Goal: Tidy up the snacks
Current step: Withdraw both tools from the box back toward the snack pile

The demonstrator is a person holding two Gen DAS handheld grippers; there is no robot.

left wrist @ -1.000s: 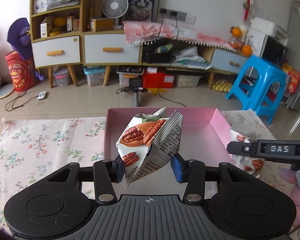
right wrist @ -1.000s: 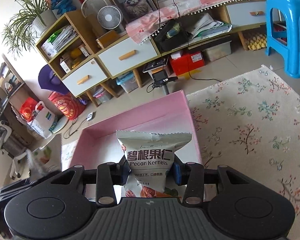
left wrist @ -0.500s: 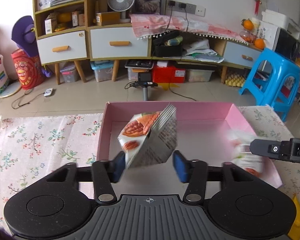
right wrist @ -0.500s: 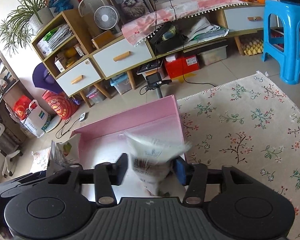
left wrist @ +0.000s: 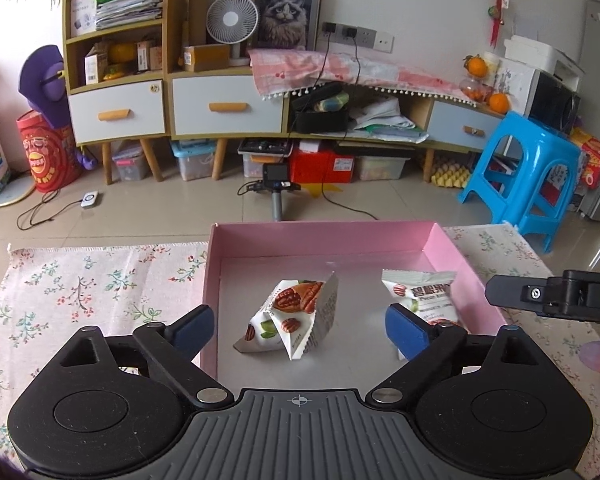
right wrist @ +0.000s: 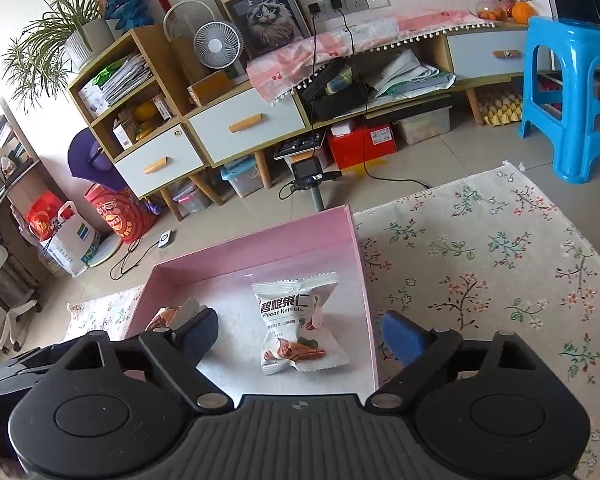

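A pink box [left wrist: 216,272] sits on a floral cloth. Two white pecan snack packets lie inside it. The crumpled packet [left wrist: 296,320] lies in the middle of the left wrist view, below my open, empty left gripper [left wrist: 298,326]. The other packet [left wrist: 424,296] lies at the box's right side. In the right wrist view that packet [right wrist: 296,320] lies flat in the box [right wrist: 364,280], below my open, empty right gripper [right wrist: 300,332]. The crumpled packet [right wrist: 168,316] peeks out behind the right gripper's left finger.
The floral cloth [left wrist: 80,288] [right wrist: 480,264] covers the table around the box. Beyond the table edge are a tiled floor, a camera on a small stand [left wrist: 276,188], a low cabinet and a blue stool [left wrist: 524,172]. The right gripper's body [left wrist: 556,296] shows at the right.
Both grippers have opened and let go of their packets. The packets have dropped into the pink box. Both grippers have risen a little above it.
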